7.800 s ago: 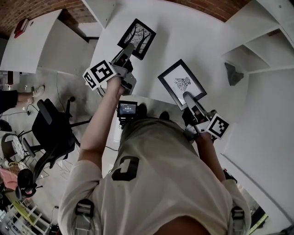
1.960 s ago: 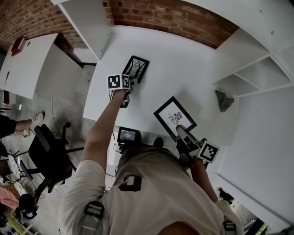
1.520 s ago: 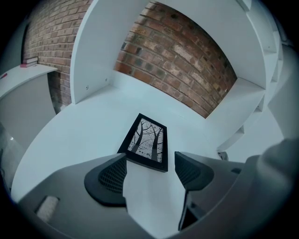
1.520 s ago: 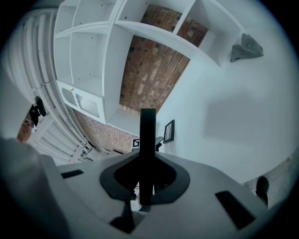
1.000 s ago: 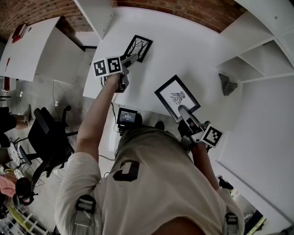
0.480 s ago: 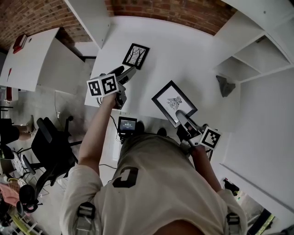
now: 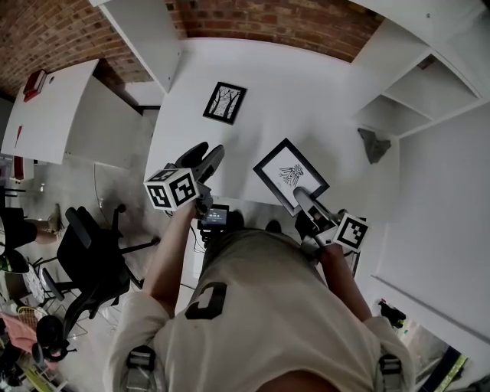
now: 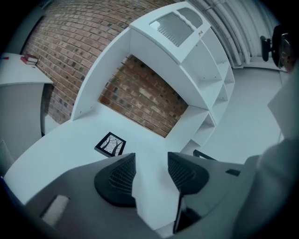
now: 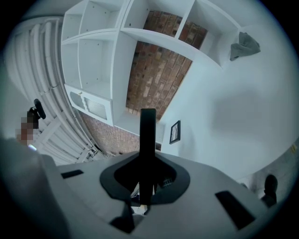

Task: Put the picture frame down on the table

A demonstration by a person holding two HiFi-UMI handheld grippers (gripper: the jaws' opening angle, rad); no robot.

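Table (image 7: 306, 92), white, against brick wall (image 7: 283, 23), shelves (image 7: 429, 92) alongside

White table (image 7: 306, 92), black picture frame (image 7: 290, 175), brick-red wall (image 7: 291, 23)

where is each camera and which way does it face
Head view: on the person's head, steeply down at the table; torso, left gripper and right gripper show.
Left gripper view: on that gripper, facing the brick wall; its jaws, apart and empty, have just been closing.
Right gripper view: on that gripper, facing shelves; jaws clamp the bird frame.
All share the tree frame.
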